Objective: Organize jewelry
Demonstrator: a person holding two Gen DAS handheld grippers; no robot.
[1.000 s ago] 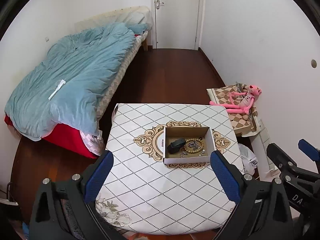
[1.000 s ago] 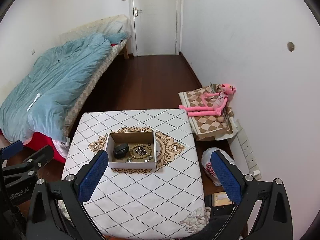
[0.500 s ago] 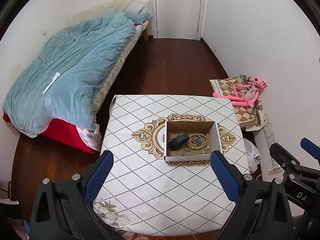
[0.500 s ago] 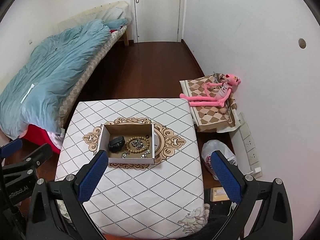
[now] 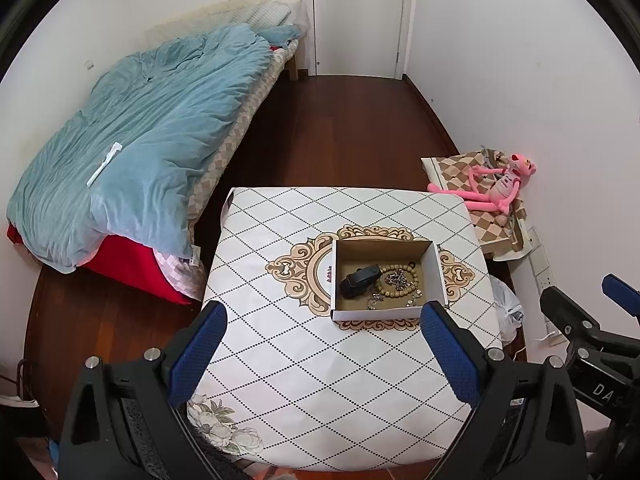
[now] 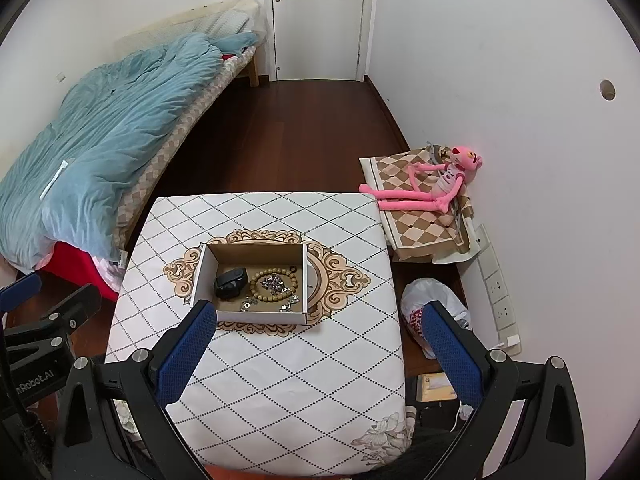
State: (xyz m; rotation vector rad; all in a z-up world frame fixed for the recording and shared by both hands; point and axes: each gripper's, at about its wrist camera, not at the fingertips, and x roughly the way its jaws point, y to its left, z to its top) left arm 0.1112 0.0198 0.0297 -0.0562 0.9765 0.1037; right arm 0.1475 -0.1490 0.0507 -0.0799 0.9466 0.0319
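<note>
An open cardboard box (image 5: 437, 268) (image 6: 200, 276) sits in the middle of a white diamond-patterned table (image 5: 320, 392) (image 6: 280, 380). Inside lie a black watch (image 5: 359, 279) (image 6: 229, 281), a wooden bead bracelet (image 5: 412, 285) (image 6: 260, 298), a silver chain (image 5: 397, 279) (image 6: 275, 281) and small silver pieces. My left gripper (image 5: 324, 344) is open and empty, held above the table's near side. My right gripper (image 6: 316, 344) is open and empty, also short of the box. Each gripper shows at the edge of the other's view.
A bed with a blue quilt (image 5: 152, 132) stands left of the table. A pink plush toy (image 6: 432, 188) lies on a checked cushion by the right wall. A white plastic bag (image 6: 432, 312) lies on the floor right of the table. A closed door (image 5: 356, 16) is at the back.
Both grippers have tilted downward and moved a little nearer the table; the box sits lower and larger in both views. Both stay open and empty.
</note>
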